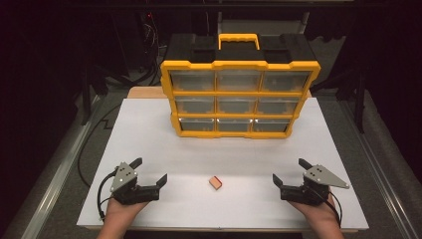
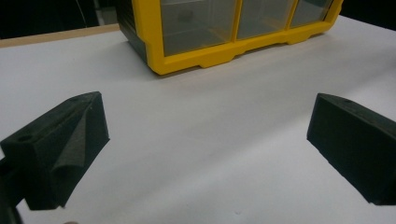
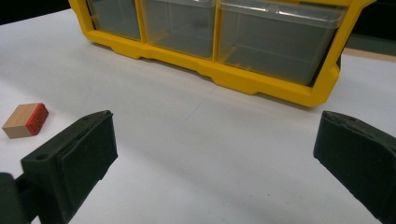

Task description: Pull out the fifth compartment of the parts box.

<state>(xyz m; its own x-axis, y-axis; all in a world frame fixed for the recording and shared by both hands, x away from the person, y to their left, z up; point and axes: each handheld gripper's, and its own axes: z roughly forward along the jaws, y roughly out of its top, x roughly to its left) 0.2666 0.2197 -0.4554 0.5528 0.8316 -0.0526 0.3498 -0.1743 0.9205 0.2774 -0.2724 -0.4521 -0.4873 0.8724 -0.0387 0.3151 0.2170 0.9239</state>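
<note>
On table | left gripper (image 1: 149, 172) wide, empty | right gripper (image 1: 289, 171) wide (holds nothing)

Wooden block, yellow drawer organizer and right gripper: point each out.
Wooden block (image 1: 215, 182), high view, top face.
Yellow drawer organizer (image 1: 239, 64), high view, top frame edge.
Right gripper (image 1: 288, 171), high view, midway between its open jaws.

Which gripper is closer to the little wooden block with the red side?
The left, narrowly. The small wooden block with a red face lies between them; the left gripper is to its left, the right gripper farther to its right.
</note>
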